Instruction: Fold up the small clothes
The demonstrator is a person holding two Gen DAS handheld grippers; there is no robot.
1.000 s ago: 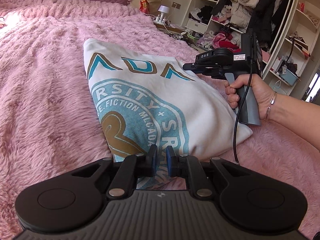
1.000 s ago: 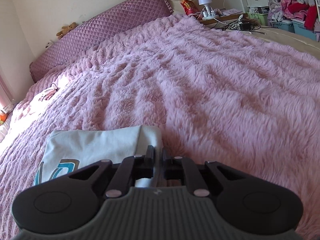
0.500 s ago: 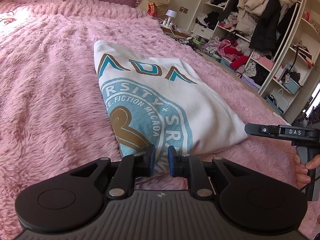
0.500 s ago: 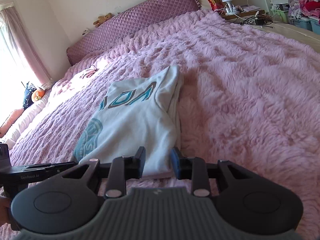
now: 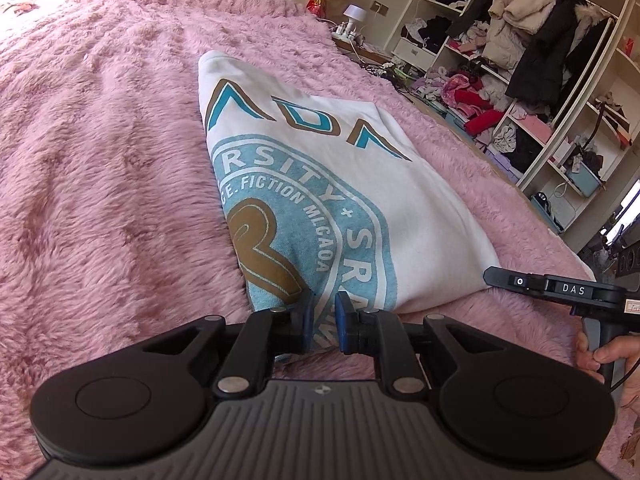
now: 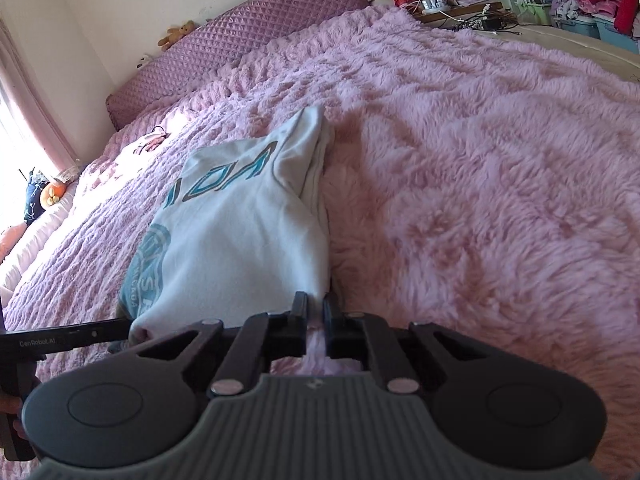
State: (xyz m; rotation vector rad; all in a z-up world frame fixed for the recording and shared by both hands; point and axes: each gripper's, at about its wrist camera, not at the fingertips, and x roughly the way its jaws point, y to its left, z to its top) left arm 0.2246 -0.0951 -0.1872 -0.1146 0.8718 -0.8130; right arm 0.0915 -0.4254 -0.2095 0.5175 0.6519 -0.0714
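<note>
**Sweatshirt held at its near edge, ready for the next fold**

Sweatshirt (image 5: 400,208), white with a teal and gold crest, lay partly folded into a long panel on the bed (image 5: 100,160). It sat on the plush pink cover towards the bed's near edge, well away from the headboard end.

It looked soft, thick and fairly light, stacked in several layers along its right side. Such cloth would sag and slide layer on layer rather than hold a crease, and the fluffy cover would drag at it. The firmest holds seemed to be the two near corners, with every layer pinched together so that none was left behind.

The left gripper (image 5: 325,316) pointed downward over the near hem. Its blue fingers (image 5: 306,316) stood a narrow way apart with printed cloth running deep between them, so I judged them clenched on that thick hem.

The right gripper (image 6: 315,308) was tilted down at the near right corner. Its fingers had just been closing, leaving only a slit with white cloth showing between the tips; they appeared to be grasping that corner. The person's hand (image 5: 608,356) gripped its handle low beside the bed's near edge.
</note>
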